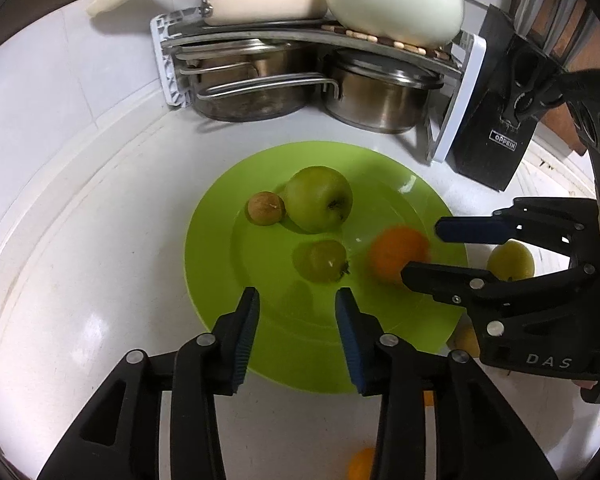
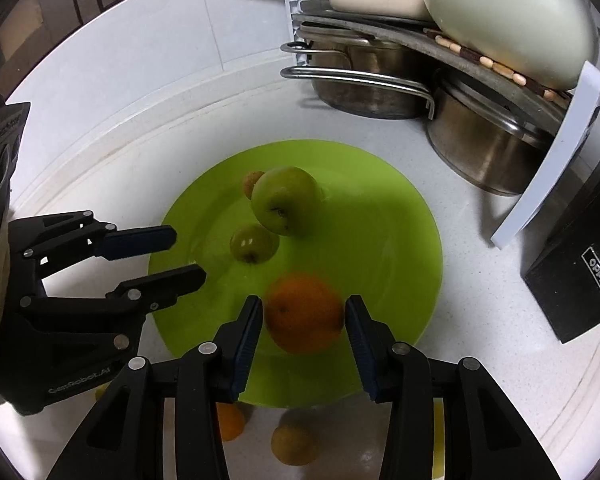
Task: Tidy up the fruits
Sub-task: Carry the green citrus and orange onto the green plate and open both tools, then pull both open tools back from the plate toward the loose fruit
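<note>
A green plate (image 1: 412,208) (image 2: 400,216) on the white counter holds a large green apple (image 1: 319,198) (image 2: 285,200), a small green fruit (image 1: 324,260) (image 2: 253,243), a small brown fruit (image 1: 265,208) (image 2: 251,182) and an orange (image 1: 396,252) (image 2: 305,314). My right gripper (image 2: 305,338) (image 1: 428,250) is open, its pads on either side of the blurred orange with small gaps. My left gripper (image 1: 297,340) (image 2: 188,256) is open and empty over the plate's near rim.
A rack (image 1: 300,36) with steel pots (image 1: 376,96) and cream cookware stands behind the plate. A black knife block (image 1: 496,132) is at the right. A yellow-green fruit (image 1: 510,260) and more oranges (image 2: 294,444) lie on the counter beside the plate.
</note>
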